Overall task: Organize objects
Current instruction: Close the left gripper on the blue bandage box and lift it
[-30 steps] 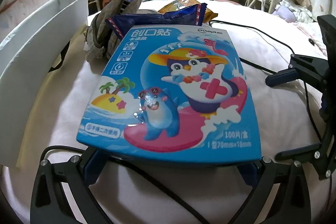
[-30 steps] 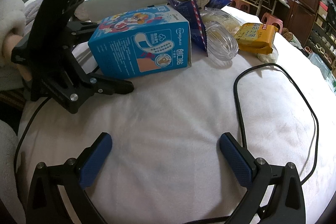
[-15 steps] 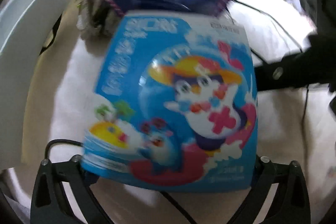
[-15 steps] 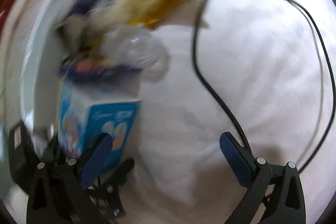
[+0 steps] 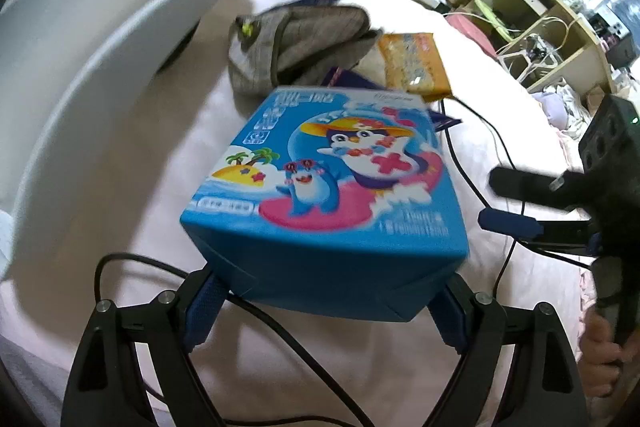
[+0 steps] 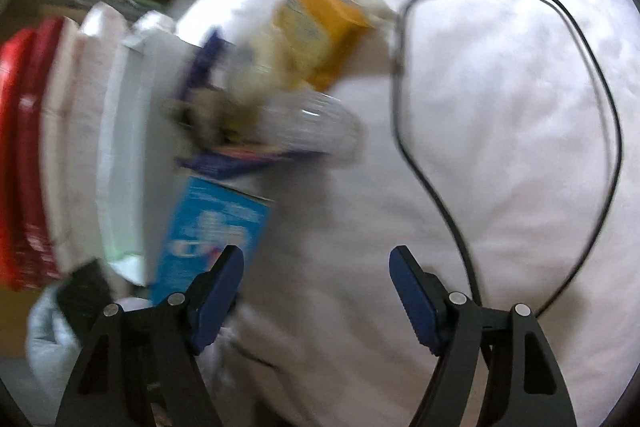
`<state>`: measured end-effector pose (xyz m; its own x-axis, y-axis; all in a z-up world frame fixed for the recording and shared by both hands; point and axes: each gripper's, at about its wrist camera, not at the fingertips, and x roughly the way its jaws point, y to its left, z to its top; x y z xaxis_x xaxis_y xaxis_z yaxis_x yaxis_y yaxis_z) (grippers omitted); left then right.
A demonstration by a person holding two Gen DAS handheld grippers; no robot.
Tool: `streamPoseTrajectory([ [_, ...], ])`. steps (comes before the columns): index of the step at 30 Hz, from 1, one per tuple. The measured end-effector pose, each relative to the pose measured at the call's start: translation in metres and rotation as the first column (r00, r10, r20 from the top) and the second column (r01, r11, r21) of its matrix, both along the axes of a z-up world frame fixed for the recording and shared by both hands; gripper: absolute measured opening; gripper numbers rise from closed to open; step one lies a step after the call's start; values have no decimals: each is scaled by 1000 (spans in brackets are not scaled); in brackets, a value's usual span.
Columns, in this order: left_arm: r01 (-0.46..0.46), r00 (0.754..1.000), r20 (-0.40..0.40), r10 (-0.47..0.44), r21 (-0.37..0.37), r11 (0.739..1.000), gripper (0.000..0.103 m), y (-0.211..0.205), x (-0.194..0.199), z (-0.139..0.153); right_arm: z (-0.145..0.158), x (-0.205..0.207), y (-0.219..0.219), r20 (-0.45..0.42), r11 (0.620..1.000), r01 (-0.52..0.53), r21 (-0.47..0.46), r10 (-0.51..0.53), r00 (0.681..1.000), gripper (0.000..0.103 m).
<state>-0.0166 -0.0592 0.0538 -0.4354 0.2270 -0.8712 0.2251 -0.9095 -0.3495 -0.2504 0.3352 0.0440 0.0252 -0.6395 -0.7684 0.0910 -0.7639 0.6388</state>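
The left gripper (image 5: 328,311) grasps one blue bandage box (image 5: 332,187) by its near end, both blue pads pressed to its sides, its jaws having just been closing onto it; the box is lifted clear of the bedding and tilts away from the camera. Its lid shows a cartoon penguin in a yellow sun hat with a pink cross, a smaller blue creature on a pink surfboard, a palm island and Chinese lettering too blurred to read. Just beyond the box lie one grey striped cloth bundle (image 5: 296,39), one dark blue snack wrapper (image 5: 348,79) poking out from behind the box, and one orange snack packet (image 5: 412,67) whose print cannot be read. To the left of the gripper stands a white storage bin (image 5: 120,11). Everything rests on a pale pink-white bed cover (image 5: 132,131), with one black cable (image 5: 472,151) running across it. Off to the right the right gripper (image 5: 514,203) is held by a hand (image 5: 604,343); in its own blurred view the right gripper (image 6: 316,291) stands unclenched with nothing between its pads, its jaws having just been closing, and one clear ribbed plastic container (image 6: 312,123) lies ahead of it by the packets. Behind the bed the room is cluttered: wooden shelves (image 5: 552,11) with wires and small goods, and shoe racks at the far wall.
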Motion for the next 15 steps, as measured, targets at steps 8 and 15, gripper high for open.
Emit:
streamPoseTrajectory([
  [8,74,988,-129,-90,-124,990,85,18,-22,26,7,-3,-26,151,943,188,-275,-151,977,76],
  [15,99,976,-185,-117,-105,990,84,2,-1,41,-22,2,-3,349,829,388,-402,-253,902,76],
])
